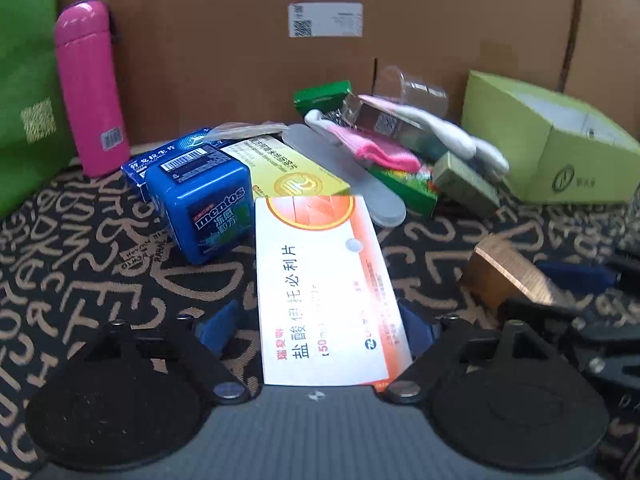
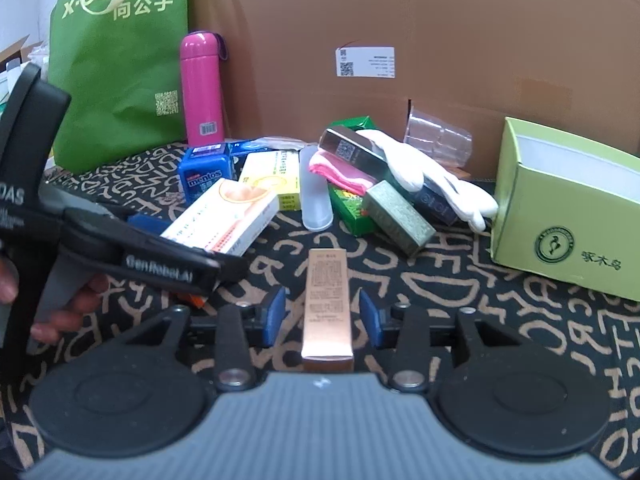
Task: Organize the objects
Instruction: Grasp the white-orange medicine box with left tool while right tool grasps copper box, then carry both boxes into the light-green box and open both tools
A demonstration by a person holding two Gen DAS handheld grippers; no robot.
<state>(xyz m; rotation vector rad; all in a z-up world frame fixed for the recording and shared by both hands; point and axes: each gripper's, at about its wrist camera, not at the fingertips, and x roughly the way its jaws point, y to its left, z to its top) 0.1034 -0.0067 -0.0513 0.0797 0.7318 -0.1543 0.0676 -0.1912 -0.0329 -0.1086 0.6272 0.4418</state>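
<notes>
A white and orange medicine box point(image 1: 320, 272) lies on the black lettered cloth point(image 1: 100, 264) between the blue pads of my left gripper point(image 1: 318, 326). The left pad stands clear of the box, so the gripper is open. From the right wrist view the same box point(image 2: 224, 216) shows with the left gripper point(image 2: 188, 240) around it, held by a hand point(image 2: 76, 300). A slim copper box point(image 2: 328, 304) lies lengthwise between the pads of my right gripper point(image 2: 323, 316), with a gap on each side; that gripper is open. The copper box point(image 1: 508, 272) also shows at the right of the left wrist view.
Behind stand a blue mentos box point(image 1: 204, 208), a yellow box point(image 1: 288, 172), a pink bottle point(image 1: 90, 88) and a green bag point(image 2: 120, 72). A pile with a white glove point(image 2: 432, 176), pink cloth and small boxes sits mid-back. An open light-green box point(image 2: 568, 216) stands right. A cardboard wall point(image 1: 320, 72) closes the back.
</notes>
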